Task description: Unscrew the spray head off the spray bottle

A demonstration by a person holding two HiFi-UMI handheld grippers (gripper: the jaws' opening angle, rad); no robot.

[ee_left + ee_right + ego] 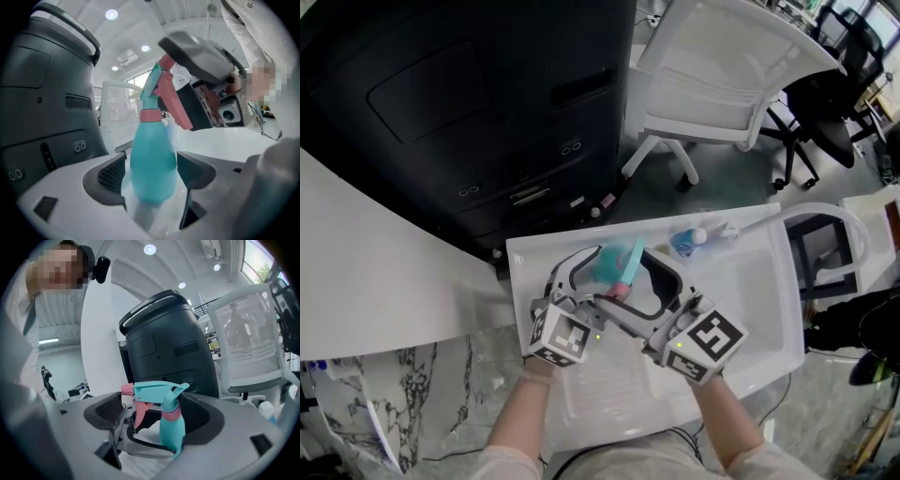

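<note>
Two-handed job: holding bottle (152, 159) upright over tray (750, 291) in left gripper's (152, 176) pinch; right gripper (153, 417) spread wide around head (157, 391), not gripping. Close squarely on pink collar (172, 414), keep left clamp firm, twist without tilting.

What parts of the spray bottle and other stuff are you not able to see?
Head view: the spray bottle's lower half, covered by the left gripper and right gripper.
Left gripper view: the spray head's top, behind the right gripper.
Head view: the small bottle's label at the tray's back, too small and blurred.
</note>
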